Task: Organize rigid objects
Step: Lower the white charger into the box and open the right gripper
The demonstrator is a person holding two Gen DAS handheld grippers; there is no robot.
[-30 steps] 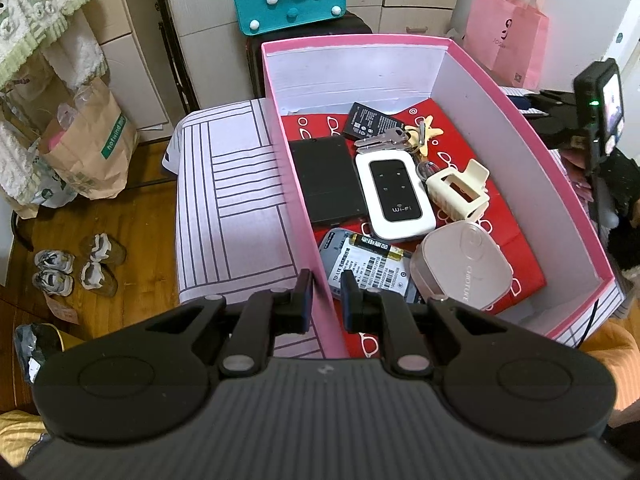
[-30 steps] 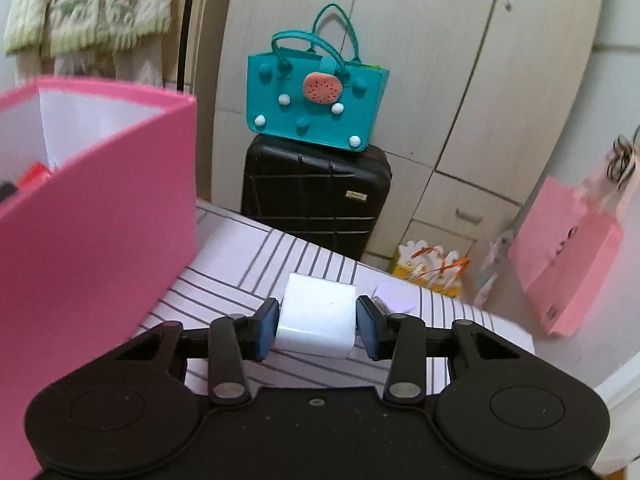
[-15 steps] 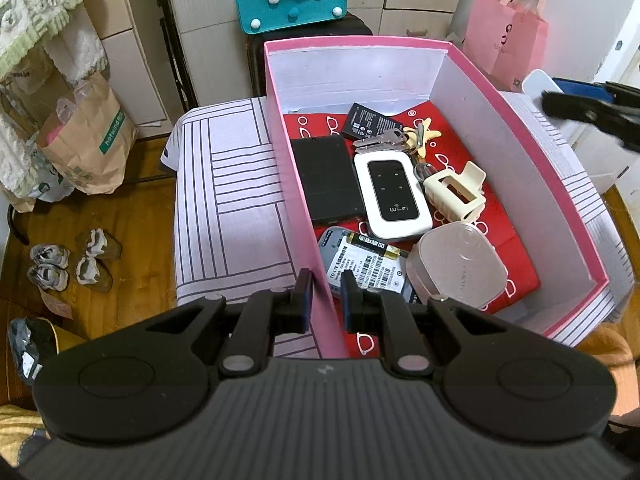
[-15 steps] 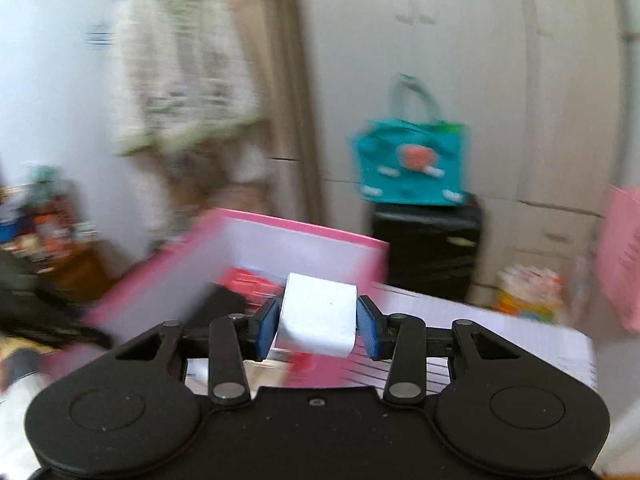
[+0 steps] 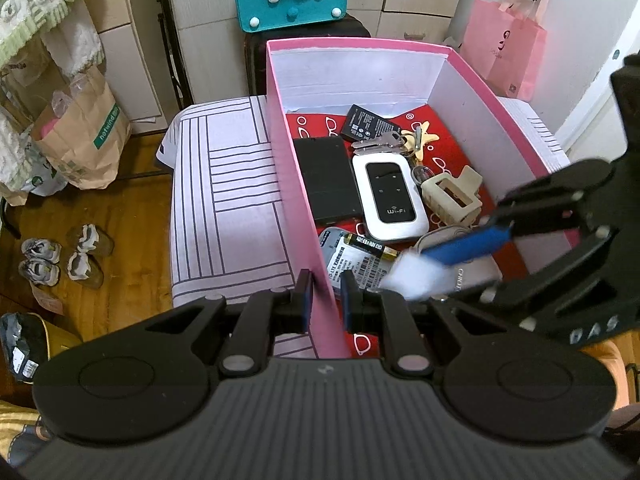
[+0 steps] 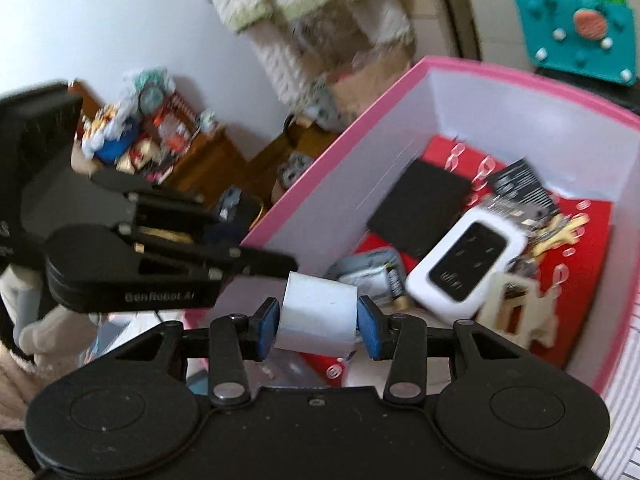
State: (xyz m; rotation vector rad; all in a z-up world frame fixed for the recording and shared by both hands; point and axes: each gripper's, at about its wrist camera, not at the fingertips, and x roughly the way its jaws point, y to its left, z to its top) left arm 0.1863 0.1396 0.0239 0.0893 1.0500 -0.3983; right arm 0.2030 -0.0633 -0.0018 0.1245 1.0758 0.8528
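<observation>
Right gripper [image 6: 317, 328] pinching white block [image 6: 318, 316] by its flat sides, over the near end of pink box [image 6: 344, 152]; likely light, stiff, smooth, so slippery; left gripper [image 5: 325, 295] pressed on the box's near wall; ahead of the jaws, Wi-Fi router [image 6: 466, 266], batteries, hair clip [image 6: 516, 312] crowding the floor.

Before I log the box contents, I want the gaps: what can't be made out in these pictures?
- White block: blurred in the left wrist view.
- Round beige case: mostly hidden behind the right gripper.
- Battery label: too blurred in the right wrist view.
</observation>
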